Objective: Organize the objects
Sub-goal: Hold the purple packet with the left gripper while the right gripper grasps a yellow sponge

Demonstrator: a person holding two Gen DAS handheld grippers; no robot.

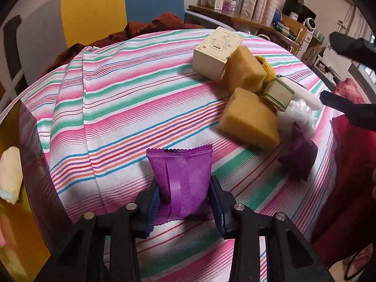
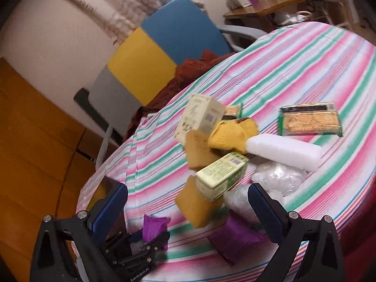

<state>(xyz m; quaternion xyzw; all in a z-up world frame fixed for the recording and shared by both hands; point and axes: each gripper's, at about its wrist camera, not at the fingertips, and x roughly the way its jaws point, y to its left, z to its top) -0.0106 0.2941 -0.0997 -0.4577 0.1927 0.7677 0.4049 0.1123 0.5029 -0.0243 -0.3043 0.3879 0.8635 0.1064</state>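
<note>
The left gripper [image 1: 184, 202] was clamped on a purple sachet [image 1: 181, 183], low in the centre of the left wrist view, its lower end against the striped cloth [image 1: 112, 108] of the bench. At the far left edge of that view stood what looked like a dark-walled bin [image 1: 30, 155] with a pale item inside; I could not tell what it was.

The right gripper [image 2: 188, 209] hung with its jaws apart and nothing between them, above the jumble in the middle of the right wrist view. That pile was unsorted: a cream box [image 2: 199, 119], a green-printed box [image 2: 222, 176], two tan sponges [image 2: 199, 150], a yellow cloth [image 2: 231, 132], a white foam block [image 2: 284, 151], crinkled clear plastic [image 2: 277, 178] and a second purple sachet [image 2: 235, 237] lay touching or overlapping. A cracker pack [image 2: 310, 119] lay apart at the right.

Judging from this, the organizing was at an early stage: one sachet in hand, nearly everything else left to sort.
</note>
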